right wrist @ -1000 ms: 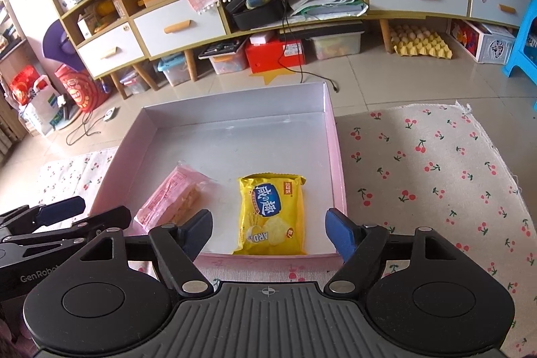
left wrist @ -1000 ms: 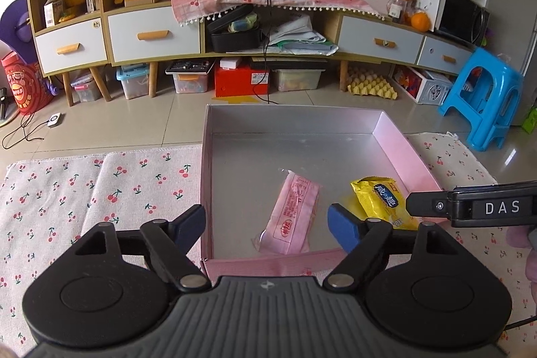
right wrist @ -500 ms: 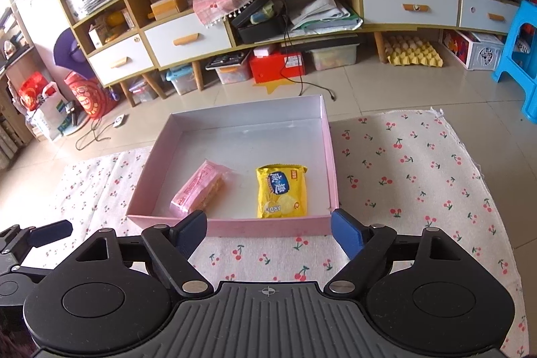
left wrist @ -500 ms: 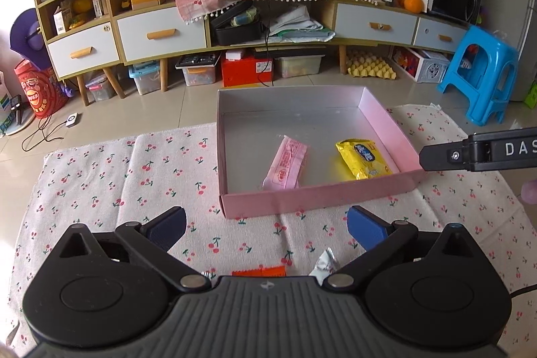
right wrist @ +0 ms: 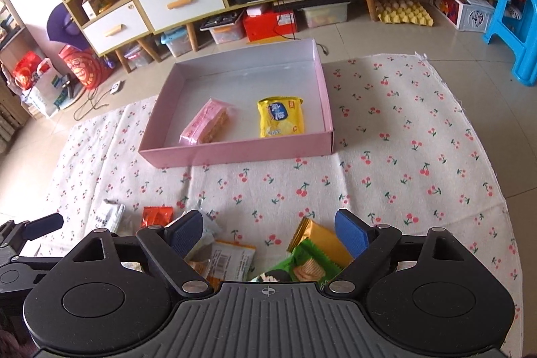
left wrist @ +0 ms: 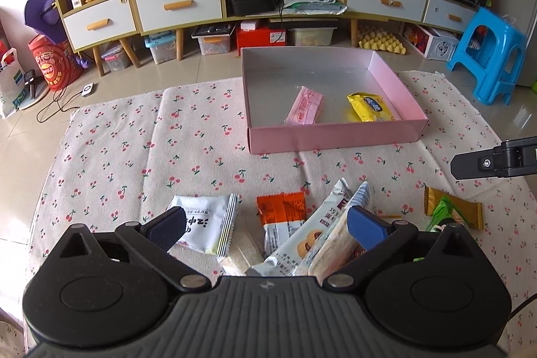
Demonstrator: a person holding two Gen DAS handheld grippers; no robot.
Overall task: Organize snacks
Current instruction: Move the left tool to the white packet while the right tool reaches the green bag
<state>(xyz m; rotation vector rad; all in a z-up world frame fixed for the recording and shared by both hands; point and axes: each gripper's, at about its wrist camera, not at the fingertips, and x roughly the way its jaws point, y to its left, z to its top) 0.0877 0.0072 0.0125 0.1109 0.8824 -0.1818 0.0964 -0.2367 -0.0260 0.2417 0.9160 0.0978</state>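
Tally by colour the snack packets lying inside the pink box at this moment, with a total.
Pink long plastic-wrapped snack packet: 1
Yellow crinkly snack bag: 1
Total inside the shallow pink cardboard box: 2

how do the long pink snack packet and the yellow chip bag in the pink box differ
The long pink snack packet is narrow and bar-shaped; the yellow chip bag is broader and squarer. The packet is pale pink with red print, the bag bright yellow with a blue label. The packet lies left and angled, the bag nearer the right wall. Both lie flat in the pink cardboard box, untouched by either gripper.
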